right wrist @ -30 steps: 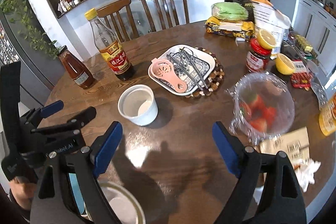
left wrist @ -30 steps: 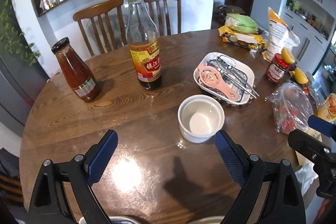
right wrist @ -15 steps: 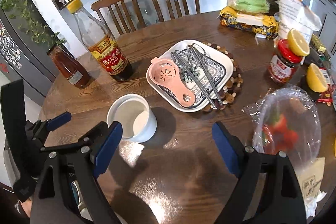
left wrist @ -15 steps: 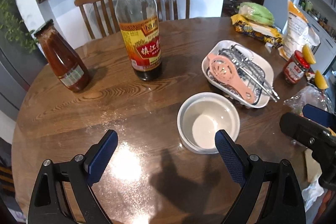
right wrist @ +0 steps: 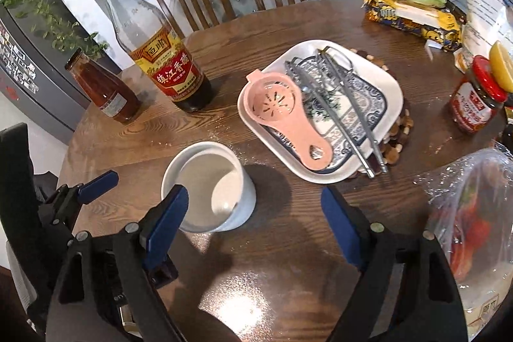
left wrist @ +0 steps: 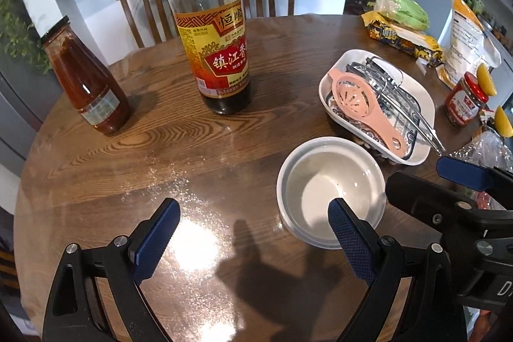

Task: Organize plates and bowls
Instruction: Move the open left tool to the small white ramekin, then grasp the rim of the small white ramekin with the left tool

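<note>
A white empty bowl stands on the round wooden table; it also shows in the right wrist view. A white rectangular plate behind it holds a pink egg separator and metal tongs; the plate shows in the right wrist view on a beaded mat. My left gripper is open, its right finger over the bowl's near rim. My right gripper is open, its left finger at the bowl's near left side. Both are empty.
A vinegar bottle and a red sauce bottle stand at the back left. A red-lidded jar, lemon halves, snack packs and a plastic-wrapped fruit bowl crowd the right. Two chairs stand behind the table.
Both grippers have moved forward and down toward the white bowl, which now sits close between them. Both stay open. Nothing on the table has moved.
</note>
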